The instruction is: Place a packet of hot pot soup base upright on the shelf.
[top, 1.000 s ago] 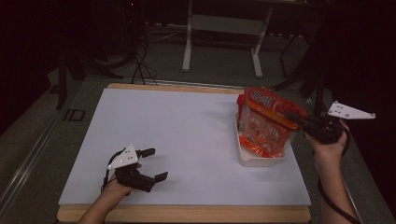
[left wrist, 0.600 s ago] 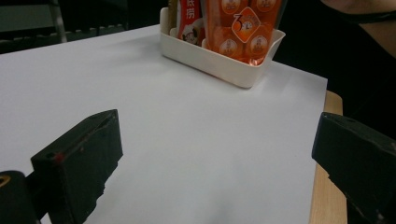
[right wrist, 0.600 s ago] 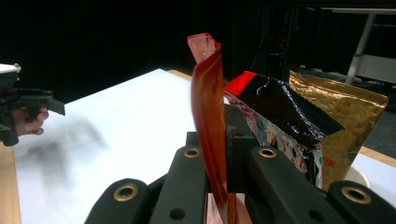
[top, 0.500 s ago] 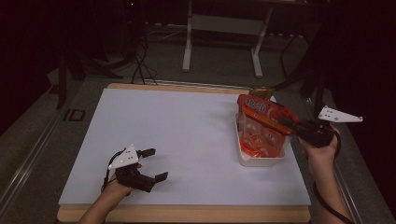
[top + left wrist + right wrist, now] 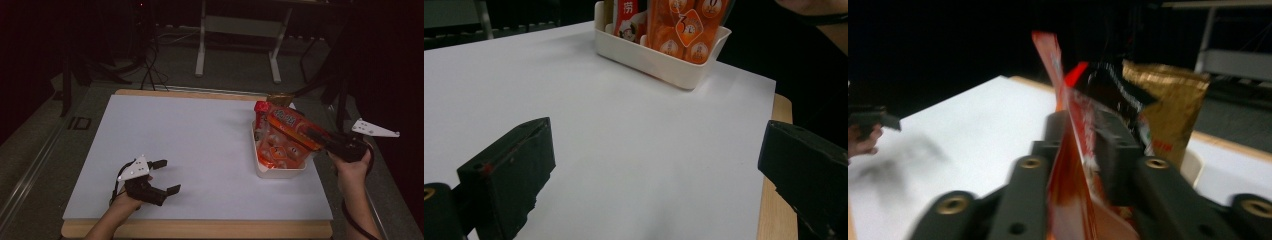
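My right gripper (image 5: 320,138) is shut on an orange snack bag (image 5: 285,135), clamped edge-on between the jaws in the right gripper view (image 5: 1073,165). The bag leans into a white bin (image 5: 280,172) at the right of the white table, and its lower part (image 5: 686,27) sits inside the bin (image 5: 659,62). A red packet (image 5: 626,17) stands in the same bin. My left gripper (image 5: 162,176) rests open near the front left edge, its jaws spread wide over bare table (image 5: 654,165), holding nothing.
A gold pouch (image 5: 1168,107) stands behind the bin at the far right (image 5: 280,98). The wooden table edge (image 5: 776,150) runs close to my left gripper. Metal stand legs (image 5: 202,55) and cables lie on the dark floor beyond the table.
My right gripper has moved down and toward the front with the orange bag, which now sits lower into the bin. The left gripper has stayed put.
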